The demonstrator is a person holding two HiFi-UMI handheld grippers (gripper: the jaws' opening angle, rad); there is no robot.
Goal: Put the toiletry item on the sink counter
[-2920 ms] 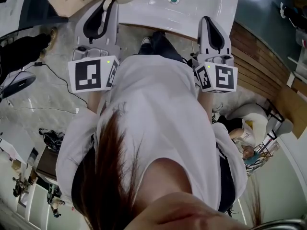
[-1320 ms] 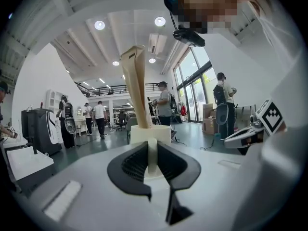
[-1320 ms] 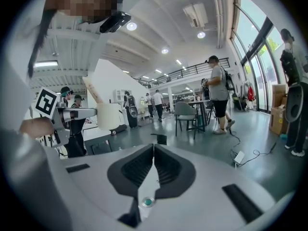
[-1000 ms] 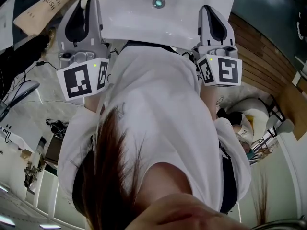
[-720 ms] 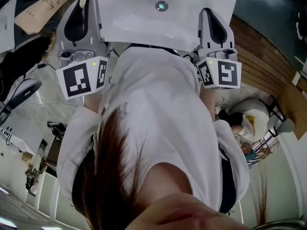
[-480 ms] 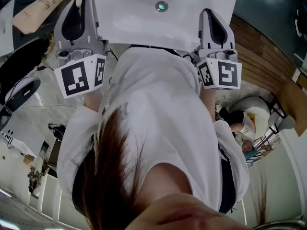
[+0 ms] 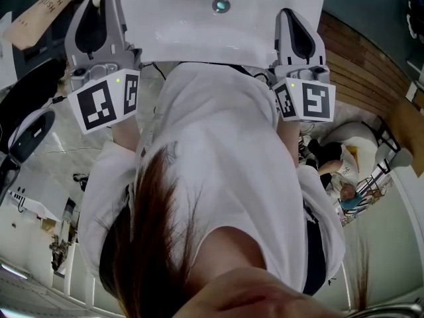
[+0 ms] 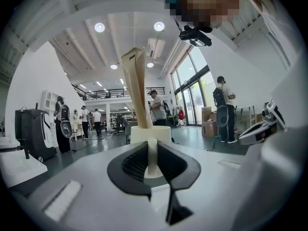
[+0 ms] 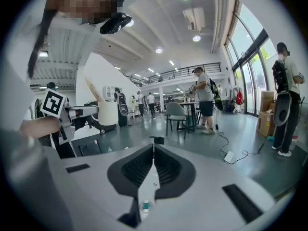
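Since earlier, left gripper (image 8: 152, 153) has carried the cup (image 8: 150, 134) with its toothbrush pack (image 8: 136, 85) toward 9 o'clock in head view, jaws clamped on the cup, now at 11 o'clock by the 9 o'clock edge of the sink (image 7: 199, 28); right gripper (image 9: 153, 153) closed, empty.

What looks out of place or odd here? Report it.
Nothing looks spilled or damaged. The one thing out of place: the cream cup, with the tall toothbrush pack standing in it, is in the air, clamped in the left hand-held gripper beside the left edge of the sink, not set down on it.
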